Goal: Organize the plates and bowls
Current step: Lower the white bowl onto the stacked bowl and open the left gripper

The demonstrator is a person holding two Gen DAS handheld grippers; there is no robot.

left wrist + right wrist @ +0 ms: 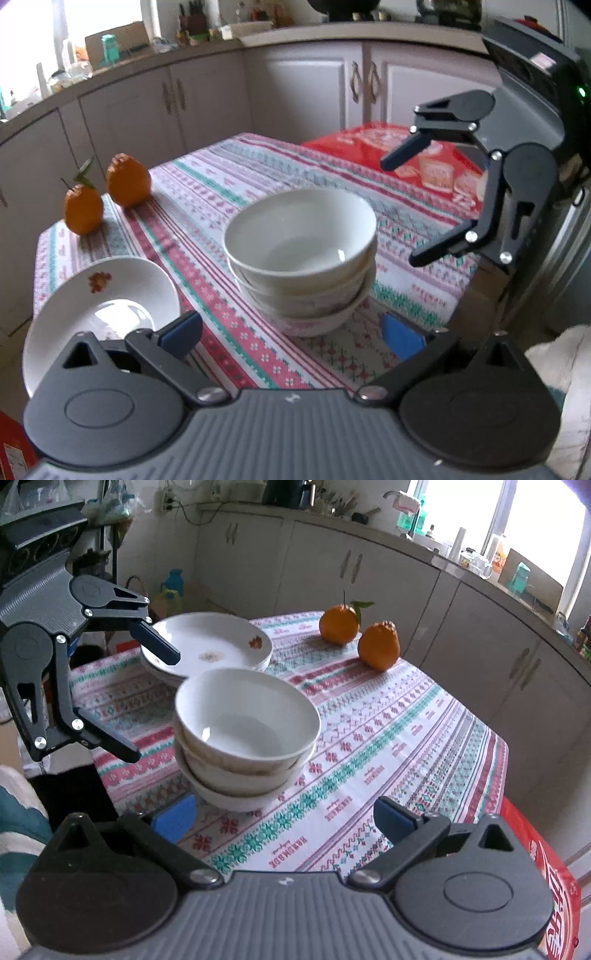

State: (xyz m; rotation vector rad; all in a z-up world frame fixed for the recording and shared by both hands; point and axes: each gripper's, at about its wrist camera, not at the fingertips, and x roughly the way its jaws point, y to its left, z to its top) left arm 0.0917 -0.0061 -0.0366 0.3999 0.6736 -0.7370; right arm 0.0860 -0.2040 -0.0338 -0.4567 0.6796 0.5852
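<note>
A stack of three white bowls [301, 254] stands on the patterned tablecloth, also in the right wrist view [245, 734]. A stack of white plates [210, 648] with a small flower print sits beside it; its top plate shows in the left wrist view [99, 306]. My left gripper [291, 338] is open and empty, just short of the bowls; it also shows in the right wrist view [142, 705]. My right gripper [284, 819] is open and empty on the bowls' other side; it also shows in the left wrist view [400, 212].
Two oranges [107, 194] stand near the table's far corner, also in the right wrist view [360, 638]. A red box [399, 158] lies at the table's edge. White kitchen cabinets [306, 92] under a cluttered counter surround the table.
</note>
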